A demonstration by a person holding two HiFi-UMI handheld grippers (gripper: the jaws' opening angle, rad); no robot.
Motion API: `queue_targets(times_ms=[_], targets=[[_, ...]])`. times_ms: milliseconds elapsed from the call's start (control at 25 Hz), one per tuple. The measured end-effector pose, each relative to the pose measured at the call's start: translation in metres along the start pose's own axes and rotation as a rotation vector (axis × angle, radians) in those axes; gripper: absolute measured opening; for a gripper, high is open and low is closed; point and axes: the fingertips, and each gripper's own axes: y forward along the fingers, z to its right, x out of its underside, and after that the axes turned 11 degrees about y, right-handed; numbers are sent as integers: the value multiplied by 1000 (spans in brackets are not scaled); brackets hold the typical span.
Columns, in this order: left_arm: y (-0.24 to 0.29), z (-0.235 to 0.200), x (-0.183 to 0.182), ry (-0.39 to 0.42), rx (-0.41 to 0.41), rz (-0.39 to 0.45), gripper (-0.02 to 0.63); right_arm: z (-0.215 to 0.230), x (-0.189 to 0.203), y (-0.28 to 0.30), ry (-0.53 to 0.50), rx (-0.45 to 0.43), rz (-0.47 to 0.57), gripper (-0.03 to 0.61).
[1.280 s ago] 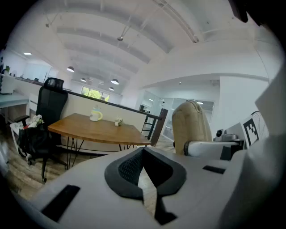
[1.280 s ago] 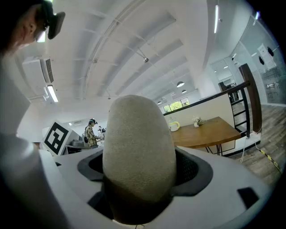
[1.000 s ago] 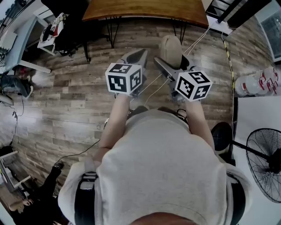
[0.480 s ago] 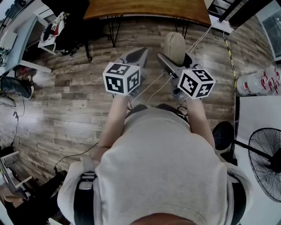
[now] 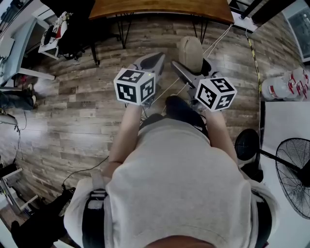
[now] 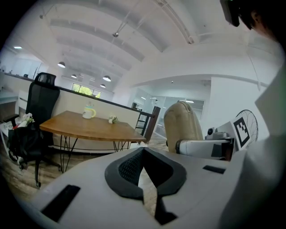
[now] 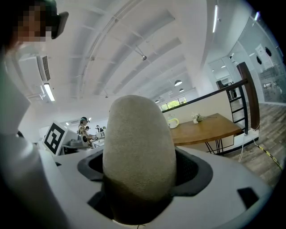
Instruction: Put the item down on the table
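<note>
right hand-held gripper [image 5: 193, 63]: clamped on the item, one jaw pressed to each side of it; right of centre in the head view, upper half of the frame.
item [image 5: 190, 51]: a beige, egg-shaped thing with a rough, cloth-like surface. it stands upright between the jaws and fills the middle of the right gripper view [image 7: 138, 134], its rounded top rising well above the pads (its lower end is in shadow).
where the item is: held in the air over the wood floor [image 5: 82, 97], below the table's edge in the head view and not resting on the table.
left hand-held gripper [image 5: 150, 60]: jaws together at the tips with nothing between them [image 6: 144, 150]; it sits just left of the right one in the frame.
table [image 5: 160, 8]: brown wooden top on thin black legs, along the top edge of the head view. in the left gripper view it lies at middle left [image 6: 85, 127].
on the table: a pale mug [image 6: 89, 112] and a small plant beside it.
lower right of the head view: a black fan [image 5: 293, 177].
</note>
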Motion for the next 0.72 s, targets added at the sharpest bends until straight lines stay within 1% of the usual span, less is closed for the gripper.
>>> queue_targets(times_ms=[200,320,720], targets=[[11,-13,3,-20,-3,-2,12,9,-2,16,-10,-2,-7,416],[23,-25,4,-30,-13,-9,12,23,-3,28,9,-2,-18,416],[78,-105,-26,-38,-63,-26,12,68,-51,126,22,-55,-21,416]])
